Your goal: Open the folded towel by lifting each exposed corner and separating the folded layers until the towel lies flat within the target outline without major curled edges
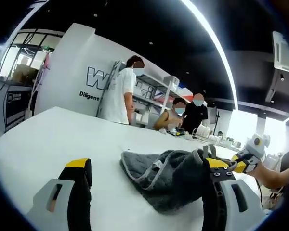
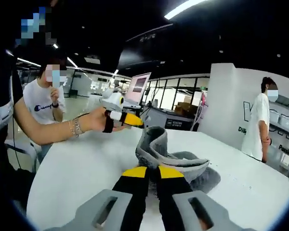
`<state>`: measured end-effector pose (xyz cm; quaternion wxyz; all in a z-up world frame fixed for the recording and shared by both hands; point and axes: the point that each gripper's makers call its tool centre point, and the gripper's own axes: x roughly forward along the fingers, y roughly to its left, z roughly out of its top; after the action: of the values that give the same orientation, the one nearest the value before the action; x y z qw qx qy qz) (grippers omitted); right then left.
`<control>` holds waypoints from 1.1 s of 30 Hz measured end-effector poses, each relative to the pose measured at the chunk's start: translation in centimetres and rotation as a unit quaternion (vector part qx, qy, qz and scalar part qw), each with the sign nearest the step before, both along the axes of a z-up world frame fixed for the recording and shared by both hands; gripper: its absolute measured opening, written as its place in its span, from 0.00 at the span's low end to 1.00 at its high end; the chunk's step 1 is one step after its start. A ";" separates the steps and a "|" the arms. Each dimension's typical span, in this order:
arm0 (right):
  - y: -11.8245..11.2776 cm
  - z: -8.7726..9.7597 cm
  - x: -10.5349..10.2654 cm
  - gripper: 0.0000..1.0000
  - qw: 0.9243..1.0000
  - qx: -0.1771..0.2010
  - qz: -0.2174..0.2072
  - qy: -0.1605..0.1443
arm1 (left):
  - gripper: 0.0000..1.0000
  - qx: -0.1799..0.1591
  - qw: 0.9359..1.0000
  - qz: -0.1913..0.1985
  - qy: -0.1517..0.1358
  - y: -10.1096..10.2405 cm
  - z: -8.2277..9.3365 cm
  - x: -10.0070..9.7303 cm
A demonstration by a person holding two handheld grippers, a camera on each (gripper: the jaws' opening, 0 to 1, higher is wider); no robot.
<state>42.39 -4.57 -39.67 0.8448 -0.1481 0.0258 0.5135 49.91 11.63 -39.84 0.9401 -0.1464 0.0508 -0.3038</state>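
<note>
A grey towel [image 1: 173,180] lies bunched and partly folded on the white table [image 1: 62,139]. My left gripper [image 1: 146,162] is open wide just in front of it, one jaw at each side and nothing held. The right gripper [image 1: 241,162] comes in from the right, held by a hand, at the towel's raised far edge. In the right gripper view my right gripper [image 2: 153,171] is shut on the hem of the towel [image 2: 151,142], which stands up in a curled fold above the jaws. Beyond that fold a hand holds the left gripper [image 2: 132,120].
The table [image 2: 86,163] is broad and bare around the towel. Behind it a person [image 1: 123,96] stands by shelves and two others [image 1: 188,113] sit. In the right gripper view a seated person [image 2: 43,101] is at the left, near a monitor [image 2: 138,89].
</note>
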 end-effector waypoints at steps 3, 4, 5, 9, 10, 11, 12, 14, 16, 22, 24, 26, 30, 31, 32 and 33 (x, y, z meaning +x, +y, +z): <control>0.3 -1.0 -1.5 0.03 0.999 -0.030 0.028 -0.001 | 0.94 0.003 1.000 0.002 0.001 -0.7 -0.4 -0.9; 0.3 -1.3 -1.9 0.03 0.999 -0.039 0.035 0.000 | 0.94 0.003 1.000 0.002 0.003 0.0 -0.2 0.1; 0.4 -1.6 -2.3 0.03 0.998 -0.045 0.039 0.001 | 0.94 0.003 1.000 0.002 0.003 0.0 -0.3 0.1; 0.2 -2.7 -3.2 0.04 0.996 -0.071 0.056 0.010 | 0.94 0.003 1.000 0.002 0.004 0.3 -0.2 0.5; 0.1 -3.2 -3.6 0.04 0.994 -0.083 0.064 0.011 | 0.94 0.002 1.000 0.002 0.005 0.6 -0.2 1.1; 0.1 -3.7 -3.9 0.04 0.993 -0.095 0.072 0.013 | 0.94 0.003 1.000 0.002 0.006 0.7 -0.2 1.3; 0.0 -4.0 -4.2 0.04 0.991 -0.105 0.079 0.015 | 0.94 0.003 1.000 0.003 0.007 1.0 -0.1 1.5; 0.0 -5.0 -4.9 0.05 0.987 -0.129 0.095 0.018 | 0.94 0.005 1.000 0.003 0.008 1.3 -0.1 1.9; 0.0 -5.6 -5.2 0.06 0.985 -0.139 0.099 0.022 | 0.94 0.004 1.000 0.003 0.007 1.4 -0.1 2.2; -0.4 -6.3 -6.3 0.14 0.980 -0.150 0.118 0.049 | 0.94 0.006 1.000 0.003 0.009 2.0 -0.1 2.9; -0.4 -6.4 -6.5 0.29 0.980 -0.148 0.118 0.054 | 0.94 0.007 1.000 0.003 0.009 2.1 -0.1 3.0; -0.6 -6.2 -6.6 0.29 0.981 -0.148 0.117 0.051 | 0.94 0.007 1.000 0.003 0.010 2.2 -0.1 3.0; -0.7 -4.1 -6.5 0.31 0.987 -0.100 0.111 0.053 | 0.94 0.008 1.000 0.003 0.010 2.2 -0.1 3.1; -0.9 -3.4 -6.2 0.33 0.990 -0.084 0.103 0.054 | 0.94 0.008 1.000 0.003 0.010 2.2 0.0 3.2; -1.1 -2.6 -5.6 0.34 0.992 -0.068 0.091 0.052 | 0.94 0.008 1.000 0.003 0.010 2.2 -0.1 3.2; -1.3 -1.7 -5.0 0.36 0.994 -0.053 0.077 0.049 | 0.93 0.008 1.000 0.003 0.010 2.2 -0.1 3.2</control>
<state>37.41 -5.91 -41.40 0.7913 -0.1684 0.0828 0.5819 53.12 13.84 -39.89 0.9414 -0.1425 0.0622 -0.2991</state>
